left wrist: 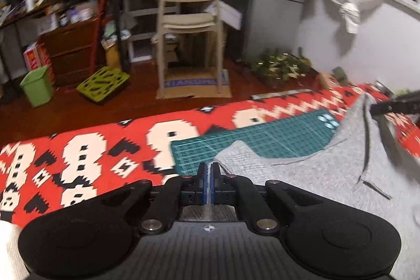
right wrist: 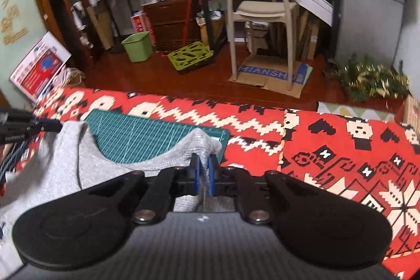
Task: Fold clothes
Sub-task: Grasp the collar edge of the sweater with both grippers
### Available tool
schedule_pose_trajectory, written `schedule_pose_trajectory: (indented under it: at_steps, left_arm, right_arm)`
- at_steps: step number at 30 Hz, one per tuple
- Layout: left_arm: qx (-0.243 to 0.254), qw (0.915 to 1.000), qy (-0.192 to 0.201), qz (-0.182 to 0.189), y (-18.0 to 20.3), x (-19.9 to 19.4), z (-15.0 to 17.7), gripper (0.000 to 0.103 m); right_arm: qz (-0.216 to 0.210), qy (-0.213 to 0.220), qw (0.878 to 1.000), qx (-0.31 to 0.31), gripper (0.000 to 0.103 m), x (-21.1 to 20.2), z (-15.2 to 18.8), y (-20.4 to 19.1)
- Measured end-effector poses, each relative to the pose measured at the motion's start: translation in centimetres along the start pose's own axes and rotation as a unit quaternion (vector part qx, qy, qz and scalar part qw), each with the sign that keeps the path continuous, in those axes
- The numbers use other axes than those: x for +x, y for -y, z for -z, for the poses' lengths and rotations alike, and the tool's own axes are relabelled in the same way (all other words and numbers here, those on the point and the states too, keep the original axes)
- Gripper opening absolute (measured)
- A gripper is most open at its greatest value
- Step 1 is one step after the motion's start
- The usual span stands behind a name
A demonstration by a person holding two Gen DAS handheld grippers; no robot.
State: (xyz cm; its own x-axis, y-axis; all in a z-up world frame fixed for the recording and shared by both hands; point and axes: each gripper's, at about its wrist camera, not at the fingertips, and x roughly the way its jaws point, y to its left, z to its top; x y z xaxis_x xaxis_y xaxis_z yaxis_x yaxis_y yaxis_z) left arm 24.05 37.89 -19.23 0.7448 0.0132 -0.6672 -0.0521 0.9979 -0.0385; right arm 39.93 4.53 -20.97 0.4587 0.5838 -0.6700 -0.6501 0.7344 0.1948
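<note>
A grey garment point(left wrist: 302, 175) lies on a green cutting mat point(left wrist: 262, 138) that rests on the red patterned cloth point(left wrist: 78, 148) covering the desk. The left tongs point(left wrist: 209, 169) are pinched nearly shut on a thin edge of the grey fabric, which spreads away to their right. The right tongs point(right wrist: 202, 162) clamp a bunched corner of the same garment point(right wrist: 65, 169), a peak of cloth rising just beyond their blue pads point(right wrist: 194, 175); the rest of the garment lies to their left, toward the other tongs.
</note>
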Motion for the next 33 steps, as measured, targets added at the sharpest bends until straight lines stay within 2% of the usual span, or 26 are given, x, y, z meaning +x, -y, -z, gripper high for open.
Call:
schedule_pose_trajectory:
  at_steps: [7, 8, 9, 11, 13, 16, 21, 24, 25, 26, 30, 33]
  left_arm:
    - [-0.010, 0.9993, -0.020, -0.029, -0.6, 2.3, 0.2, 0.003]
    - [-0.013, 0.9992, -0.022, -0.032, -0.7, 2.4, 0.3, 0.003]
    - [-0.015, 0.9990, -0.024, -0.034, -0.8, 2.5, 0.5, 0.003]
    - [-0.019, 0.9987, -0.028, -0.038, -1.0, 2.7, 0.8, 0.003]
    - [-0.022, 0.9987, -0.026, -0.038, -1.0, 2.6, 1.0, 0.003]
    - [-0.022, 0.9989, -0.023, -0.035, -1.0, 2.4, 1.1, 0.003]
    - [-0.028, 0.9989, -0.024, -0.030, -1.2, 2.5, 1.2, 0.003]
    - [-0.031, 0.9988, -0.024, -0.028, -1.3, 2.4, 1.2, 0.003]
    - [-0.030, 0.9989, -0.024, -0.028, -1.3, 2.4, 1.2, 0.003]
    - [-0.030, 0.9989, -0.022, -0.028, -1.3, 2.4, 1.2, 0.003]
    - [-0.035, 0.9980, -0.009, -0.052, -1.4, 2.2, 1.0, 0.003]
    - [-0.047, 0.9966, -0.019, -0.065, -2.0, 2.7, 1.0, 0.003]
  right_arm:
    - [0.014, -0.023, 1.000, 0.007, 0.008, 4.5, -0.9, 0.4]
    - [0.010, -0.018, 1.000, 0.015, 0.011, 4.9, -0.9, 0.6]
    - [0.006, -0.012, 1.000, 0.024, 0.019, 5.2, -1.0, 0.7]
    - [0.009, 0.002, 1.000, 0.030, 0.026, 5.4, -1.0, 0.8]
    - [0.016, 0.011, 0.999, 0.029, 0.027, 5.4, -1.2, 1.0]
    - [0.005, 0.025, 1.000, 0.013, 0.026, 4.6, -1.5, 0.7]
    - [-0.003, -0.008, 0.999, -0.041, 0.029, 5.0, -0.8, -0.2]
    - [0.002, -0.028, 0.999, -0.032, 0.030, 6.1, -0.1, 0.3]
    - [-0.002, -0.032, 0.999, -0.024, 0.026, 6.3, 0.2, 0.6]
    - [-0.005, -0.033, 0.999, -0.021, 0.007, 6.5, 0.4, 0.7]
    - [-0.005, -0.015, 1.000, -0.017, 0.005, 6.6, 0.0, 0.1]
    - [0.002, -0.004, 1.000, -0.006, 0.005, 7.2, -1.2, -0.3]
